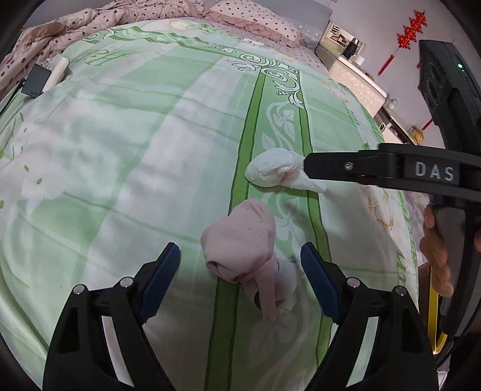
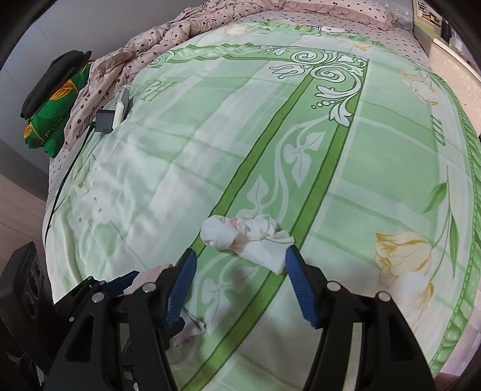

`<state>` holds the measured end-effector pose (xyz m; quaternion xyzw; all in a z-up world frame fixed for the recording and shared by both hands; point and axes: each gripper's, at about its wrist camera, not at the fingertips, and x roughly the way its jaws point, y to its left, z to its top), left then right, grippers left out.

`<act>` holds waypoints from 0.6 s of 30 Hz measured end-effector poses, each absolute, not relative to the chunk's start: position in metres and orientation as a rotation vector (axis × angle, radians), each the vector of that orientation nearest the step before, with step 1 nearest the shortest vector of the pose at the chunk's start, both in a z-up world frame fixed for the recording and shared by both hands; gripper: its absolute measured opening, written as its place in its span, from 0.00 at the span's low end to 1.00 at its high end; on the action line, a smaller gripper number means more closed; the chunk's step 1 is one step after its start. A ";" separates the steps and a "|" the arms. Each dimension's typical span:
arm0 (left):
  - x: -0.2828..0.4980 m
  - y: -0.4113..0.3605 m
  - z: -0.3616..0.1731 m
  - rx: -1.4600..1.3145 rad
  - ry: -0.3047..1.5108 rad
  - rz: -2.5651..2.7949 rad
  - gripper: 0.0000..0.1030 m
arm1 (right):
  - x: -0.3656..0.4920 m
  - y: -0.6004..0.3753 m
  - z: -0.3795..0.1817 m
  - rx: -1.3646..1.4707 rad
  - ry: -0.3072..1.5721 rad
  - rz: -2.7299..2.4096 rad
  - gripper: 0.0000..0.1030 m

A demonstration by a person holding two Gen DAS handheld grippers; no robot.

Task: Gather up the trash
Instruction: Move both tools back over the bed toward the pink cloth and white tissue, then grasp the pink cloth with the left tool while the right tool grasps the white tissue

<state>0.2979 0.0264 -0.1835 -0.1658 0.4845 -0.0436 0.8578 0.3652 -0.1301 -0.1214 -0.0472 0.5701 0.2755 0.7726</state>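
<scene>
A pink tied bag (image 1: 240, 243) lies on the green flowered bed sheet (image 1: 120, 168), its long axis running toward the camera, knotted tail nearest. The left gripper (image 1: 240, 279) hangs over it, fingers spread wide on either side and holding nothing. Just beyond lies a white tied bag (image 2: 240, 237), lengthwise across the sheet's dark green stripe with its loose tail pointing right. The right gripper (image 2: 240, 288) stands just short of it, fingers apart and empty. Open sheet surrounds both bags; a dark charger (image 1: 36, 81) and a spotted quilt (image 1: 75, 27) sit well apart at the far edge.
</scene>
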 end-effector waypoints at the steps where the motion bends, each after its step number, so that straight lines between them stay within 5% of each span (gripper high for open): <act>1: 0.298 0.027 -0.185 -0.351 1.014 -0.092 0.75 | 0.367 -0.128 -0.125 -0.110 1.238 0.597 0.57; 8: 0.299 0.023 -0.188 -0.341 0.989 -0.100 0.61 | 0.381 -0.110 -0.148 -0.131 1.268 0.598 0.57; 13: 0.300 0.024 -0.192 -0.327 0.981 -0.086 0.41 | 0.385 -0.104 -0.154 -0.144 1.269 0.602 0.55; 18: 0.299 0.024 -0.192 -0.319 0.973 -0.090 0.36 | 0.385 -0.103 -0.158 -0.143 1.269 0.603 0.50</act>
